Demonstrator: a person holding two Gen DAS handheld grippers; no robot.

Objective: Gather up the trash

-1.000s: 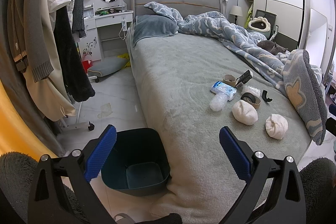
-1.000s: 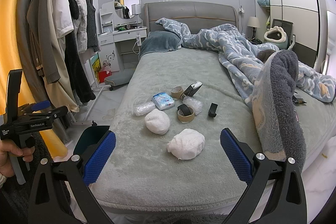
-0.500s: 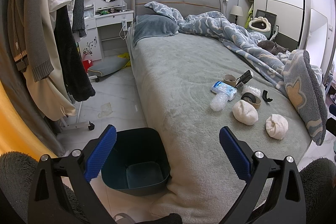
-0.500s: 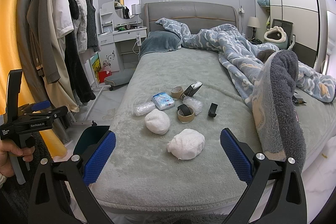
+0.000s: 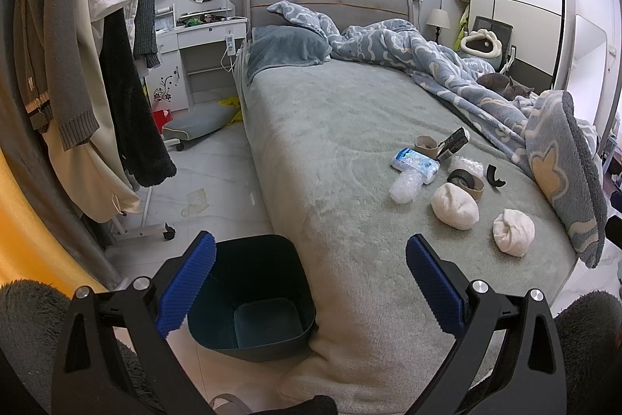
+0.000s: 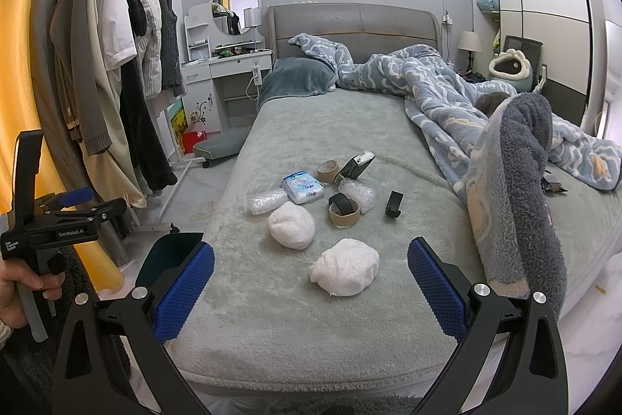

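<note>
Trash lies on the grey bed (image 6: 311, 127): two white crumpled wads (image 6: 345, 272) (image 6: 290, 230), a tape roll (image 6: 343, 212), a blue-white tissue pack (image 6: 302, 187), bubble wrap (image 6: 266, 202), a cardboard ring (image 6: 327, 170), a small box (image 6: 357, 164) and a black clip (image 6: 393, 203). The same items show in the left wrist view (image 5: 454, 205). A dark bin (image 5: 252, 294) stands on the floor at the bed's corner. My left gripper (image 5: 310, 286) is open above the bin. My right gripper (image 6: 311, 294) is open, short of the nearest wad.
A blue patterned blanket (image 6: 513, 189) is heaped on the bed's right side. A clothes rack with coats (image 5: 97, 84) stands left. A white dresser (image 5: 202, 61) and a low cushion stool (image 5: 198, 123) sit beyond it. A cat bed (image 6: 509, 69) and wardrobe are far right.
</note>
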